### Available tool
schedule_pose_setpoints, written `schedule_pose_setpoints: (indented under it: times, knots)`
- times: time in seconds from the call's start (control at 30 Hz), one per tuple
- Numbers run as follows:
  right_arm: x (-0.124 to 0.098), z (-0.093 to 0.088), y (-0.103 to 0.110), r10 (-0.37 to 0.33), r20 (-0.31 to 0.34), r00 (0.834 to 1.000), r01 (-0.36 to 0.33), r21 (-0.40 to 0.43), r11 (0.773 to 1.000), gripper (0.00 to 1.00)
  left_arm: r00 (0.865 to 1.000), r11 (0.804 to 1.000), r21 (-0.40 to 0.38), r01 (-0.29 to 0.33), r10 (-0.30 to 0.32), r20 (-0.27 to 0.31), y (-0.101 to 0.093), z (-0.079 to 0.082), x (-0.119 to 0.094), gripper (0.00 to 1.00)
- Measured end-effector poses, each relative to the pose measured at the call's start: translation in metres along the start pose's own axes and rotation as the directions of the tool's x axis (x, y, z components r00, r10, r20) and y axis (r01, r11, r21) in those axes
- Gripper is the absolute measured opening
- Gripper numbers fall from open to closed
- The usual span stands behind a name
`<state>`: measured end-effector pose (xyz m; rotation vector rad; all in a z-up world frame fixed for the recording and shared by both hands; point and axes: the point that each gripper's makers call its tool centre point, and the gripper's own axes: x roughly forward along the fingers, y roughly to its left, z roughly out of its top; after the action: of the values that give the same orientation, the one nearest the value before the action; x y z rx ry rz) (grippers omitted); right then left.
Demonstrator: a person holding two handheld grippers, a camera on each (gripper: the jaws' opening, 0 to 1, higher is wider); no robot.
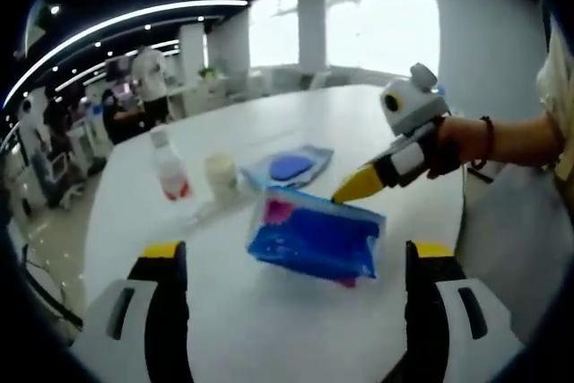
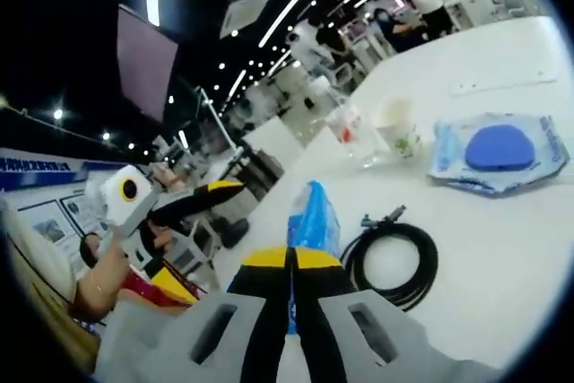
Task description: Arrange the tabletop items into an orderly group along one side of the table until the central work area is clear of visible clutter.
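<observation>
While the right tongs (image 2: 289,262) pinch it by one edge, the blue packet (image 1: 314,238) lies just below the middle of the left gripper view, a soft, crinkled plastic pack in bright blue with a pink patch near its upper left corner and glossy highlights along its top edge. In the right gripper view the same packet (image 2: 314,217) rises edge-on just above the yellow-tipped jaws, which are pressed together on it. In the left gripper view the right tongs (image 1: 352,189) come in from the right, held by a person's hand (image 1: 448,143), their yellow tip meeting the packet's upper edge.

Beyond the packet, one flat pouch (image 1: 289,167) with a dark blue oval on it lies on the white counter (image 1: 269,329); in the right gripper view the pouch (image 2: 498,152) sits at the right of the frame. One pale cup (image 1: 221,172) stands left of the pouch, and one clear bottle (image 1: 169,166) with red on its lower part stands left of the cup. One coil of black cable (image 2: 395,262) lies on the counter to the right of the packet in the right gripper view.

The left tongs (image 1: 294,257) stand spread wide at the bottom of their own view, one jaw on either side of the packet and neither touching it. In the right gripper view they (image 2: 211,193) show at the left of the frame.

Several people stand in the background at the upper left of the left gripper view.
</observation>
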<state>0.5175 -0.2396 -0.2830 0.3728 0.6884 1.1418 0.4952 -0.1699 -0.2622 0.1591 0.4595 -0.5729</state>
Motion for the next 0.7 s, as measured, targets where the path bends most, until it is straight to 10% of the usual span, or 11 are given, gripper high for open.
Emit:
schedule_pose_setpoints:
  times: [0.7]
  knots:
    - [-0.025,-0.003,0.014,0.028,-0.025,0.999,-0.029,-0.056,0.998,0.01,1.0,0.998,-0.056,-0.005,0.004,-0.017,0.004,-0.012,0.016,0.74]
